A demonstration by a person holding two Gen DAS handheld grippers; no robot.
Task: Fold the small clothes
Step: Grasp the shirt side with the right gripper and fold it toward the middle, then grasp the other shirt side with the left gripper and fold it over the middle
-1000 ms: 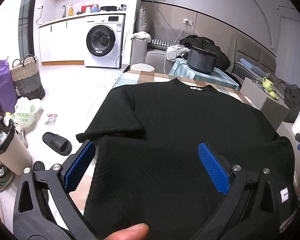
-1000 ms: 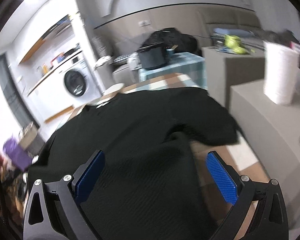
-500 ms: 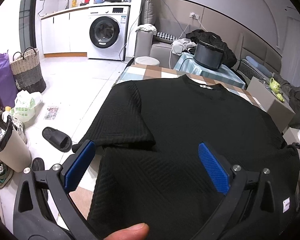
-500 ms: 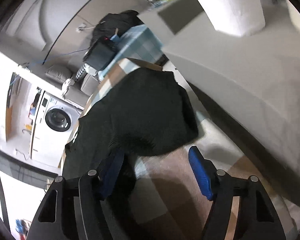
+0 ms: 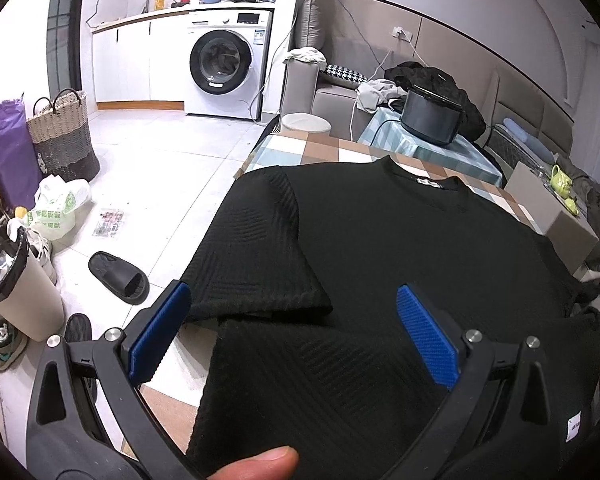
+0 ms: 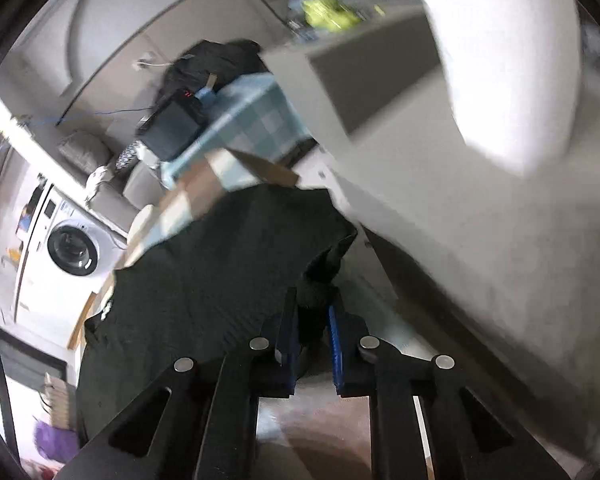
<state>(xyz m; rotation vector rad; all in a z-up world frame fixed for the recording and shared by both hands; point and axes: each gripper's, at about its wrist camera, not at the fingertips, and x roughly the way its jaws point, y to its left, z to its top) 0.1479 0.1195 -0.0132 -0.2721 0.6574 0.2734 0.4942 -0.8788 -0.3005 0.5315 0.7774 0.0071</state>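
Checked cloth in tan, white and pale blue covers the bench (image 5: 320,148), and a black ribbed T-shirt (image 5: 380,260) lies spread flat over most of it, neckline toward the far edge with a small white label at the collar. Its left sleeve (image 5: 256,264) is laid flat at the bench's left edge, lying partly over the side of the body panel. The left hand-held gripper (image 5: 294,330) hovers over the near part of the shirt with its blue pads (image 5: 426,338) spread wide apart, holding nothing; a thumb tip shows at the bottom of that view.

The right hand-held gripper (image 6: 312,332) is nearly closed, its two blue pads pinching a bunched bit of the shirt's right sleeve (image 6: 320,276) at the right side of the bench. That view is blurred, so fine detail of the grip cannot be read.

Beyond the bench, a white washing machine (image 5: 224,68) stands against the far wall, a woven basket (image 5: 62,136) and a purple bag (image 5: 8,148) sit on the tiled floor, and a black slipper (image 5: 118,278) lies nearer. A dark pot (image 5: 432,116) rests on a side table.
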